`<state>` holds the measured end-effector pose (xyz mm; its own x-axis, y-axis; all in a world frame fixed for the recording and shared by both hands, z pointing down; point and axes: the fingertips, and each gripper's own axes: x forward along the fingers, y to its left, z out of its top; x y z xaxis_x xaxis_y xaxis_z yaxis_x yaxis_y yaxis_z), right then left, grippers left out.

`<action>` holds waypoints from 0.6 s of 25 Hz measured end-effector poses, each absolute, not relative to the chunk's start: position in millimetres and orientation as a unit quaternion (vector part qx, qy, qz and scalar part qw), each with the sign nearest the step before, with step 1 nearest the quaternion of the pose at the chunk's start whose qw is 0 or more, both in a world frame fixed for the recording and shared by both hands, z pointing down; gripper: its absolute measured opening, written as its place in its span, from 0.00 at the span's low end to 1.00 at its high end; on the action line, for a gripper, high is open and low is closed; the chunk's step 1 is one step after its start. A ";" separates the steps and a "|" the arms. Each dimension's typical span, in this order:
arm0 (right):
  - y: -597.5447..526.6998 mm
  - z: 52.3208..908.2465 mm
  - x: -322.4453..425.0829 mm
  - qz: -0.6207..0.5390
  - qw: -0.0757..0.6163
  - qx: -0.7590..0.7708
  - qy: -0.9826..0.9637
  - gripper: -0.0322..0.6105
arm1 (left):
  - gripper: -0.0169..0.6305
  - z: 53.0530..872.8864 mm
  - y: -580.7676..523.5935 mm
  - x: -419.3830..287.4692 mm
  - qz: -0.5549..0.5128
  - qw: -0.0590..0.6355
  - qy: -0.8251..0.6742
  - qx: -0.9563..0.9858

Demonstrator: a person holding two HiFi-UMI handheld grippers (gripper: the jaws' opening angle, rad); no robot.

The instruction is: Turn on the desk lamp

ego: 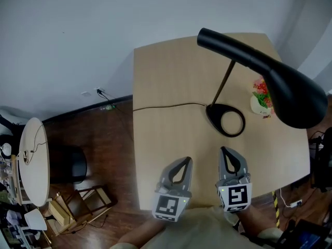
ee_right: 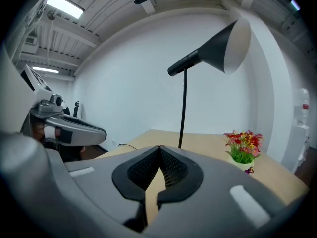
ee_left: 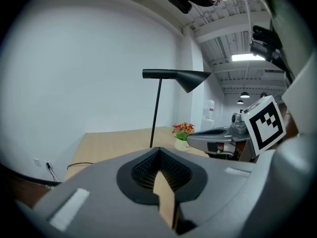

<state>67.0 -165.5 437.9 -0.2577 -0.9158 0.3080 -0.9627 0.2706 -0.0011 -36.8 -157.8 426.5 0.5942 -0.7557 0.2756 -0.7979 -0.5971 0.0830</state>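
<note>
One pale wooden desk (ego: 166,82) fills the middle of the head view, standing against a light wall (ego: 104,14).

On it stands the black desk lamp (ego: 290,90). Its wide cone shade (ego: 298,100) hangs over the desk's right side, and its thin stem (ego: 224,82) slants down to a ring-shaped base (ego: 226,120) near the desk's middle. From the left gripper view the desk lamp (ee_left: 176,76) rises ahead and a little right. From the right gripper view it (ee_right: 218,46) stands straight ahead, with the shade reaching over to the right.

Both tongs hover at the desk's near edge, side by side and apart from each other. The left tongs (ego: 187,160) are empty, their tips pressed together – their own view shows the tips meeting (ee_left: 158,151) with only desk wood visible below them. The right tongs (ego: 223,150) are likewise closed on nothing (ee_right: 159,148). They lie just short of the base, which sits ahead of them and slightly right. The left tongs are farther from it, off to its left.

A small white flowerpot (ego: 259,100) with red and green blooms sits right of the base, partly under the shade.

A thin black cord (ego: 166,107) runs from the base leftward across the desk and off its left edge.
</note>
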 end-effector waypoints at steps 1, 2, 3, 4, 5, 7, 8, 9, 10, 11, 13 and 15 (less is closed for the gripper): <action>-173.7 439.0 70.1 0.095 0.120 0.597 -0.788 0.05 | 0.02 427.5 -163.1 -33.7 0.109 0.097 -0.440 0.886; -181.7 440.6 73.4 0.093 0.118 0.596 -0.789 0.05 | 0.02 429.4 -168.1 -31.3 0.112 0.096 -0.443 0.884; -189.5 442.4 76.8 0.092 0.117 0.595 -0.790 0.05 | 0.02 430.9 -173.0 -29.0 0.116 0.094 -0.447 0.882; -196.9 444.0 80.1 0.090 0.116 0.595 -0.790 0.05 | 0.02 432.3 -177.8 -26.9 0.118 0.094 -0.450 0.880; -203.8 445.7 83.2 0.089 0.116 0.594 -0.791 0.05 | 0.02 434.1 -182.1 -24.8 0.120 0.094 -0.454 0.878; -216.3 448.9 87.9 0.087 0.115 0.592 -0.793 0.05 | 0.02 437.9 -189.5 -20.7 0.125 0.097 -0.461 0.873; -221.7 450.8 89.5 0.086 0.116 0.590 -0.795 0.05 | 0.02 439.4 -192.9 -18.6 0.128 0.098 -0.463 0.872; -226.8 453.2 90.9 0.086 0.118 0.587 -0.796 0.05 | 0.02 440.7 -196.4 -16.3 0.130 0.099 -0.465 0.870; -231.9 455.8 92.1 0.086 0.120 0.585 -0.797 0.05 | 0.02 441.9 -200.1 -13.9 0.132 0.100 -0.467 0.869; -237.2 459.0 93.3 0.086 0.123 0.583 -0.799 0.05 | 0.02 443.1 -204.2 -11.4 0.134 0.101 -0.469 0.867; -248.4 467.6 95.7 0.087 0.127 0.580 -0.800 0.05 | 0.02 446.3 -212.9 -7.3 0.138 0.101 -0.473 0.864; -258.3 480.1 97.2 0.090 0.135 0.576 -0.801 0.05 | 0.02 450.8 -220.6 -5.0 0.144 0.101 -0.477 0.861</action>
